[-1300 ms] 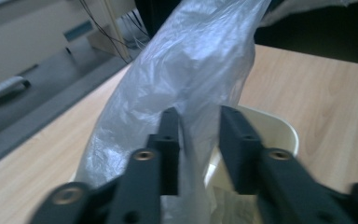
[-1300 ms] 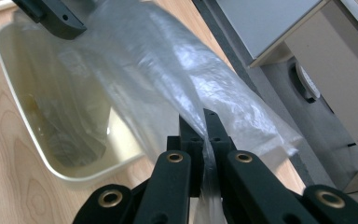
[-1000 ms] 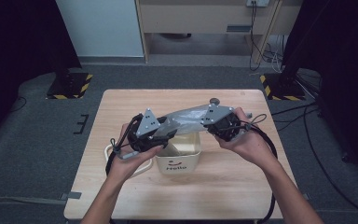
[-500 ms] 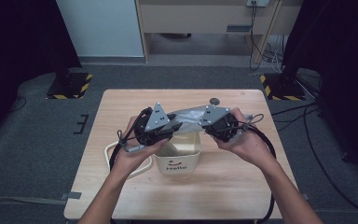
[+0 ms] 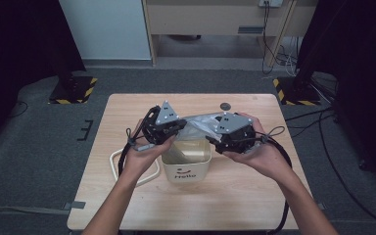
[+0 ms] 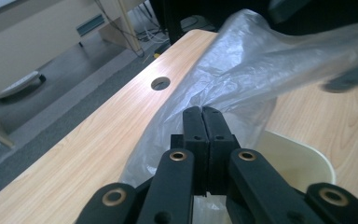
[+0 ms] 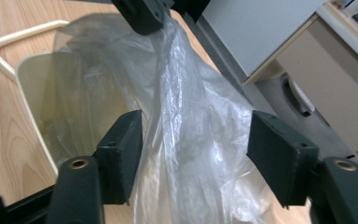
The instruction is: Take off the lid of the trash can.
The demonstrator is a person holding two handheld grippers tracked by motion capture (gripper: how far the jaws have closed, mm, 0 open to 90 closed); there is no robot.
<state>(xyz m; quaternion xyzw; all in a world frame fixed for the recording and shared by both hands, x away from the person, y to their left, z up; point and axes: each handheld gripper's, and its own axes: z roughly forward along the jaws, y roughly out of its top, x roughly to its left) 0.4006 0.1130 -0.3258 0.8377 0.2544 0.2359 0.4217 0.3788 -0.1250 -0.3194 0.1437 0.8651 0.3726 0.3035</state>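
The cream bin (image 5: 186, 169) reads "Hello" on its front.

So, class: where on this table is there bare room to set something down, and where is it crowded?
Free: the near strip of the table in front of the bin, and the far edge around the round hole. Crowded: the middle, where both grippers hold the plastic bag over the bin, and the white loop beside it.

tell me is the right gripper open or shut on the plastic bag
Open. In the right gripper view the right gripper has just opened: its jaws stand apart, and the plastic bag hangs loose between them.
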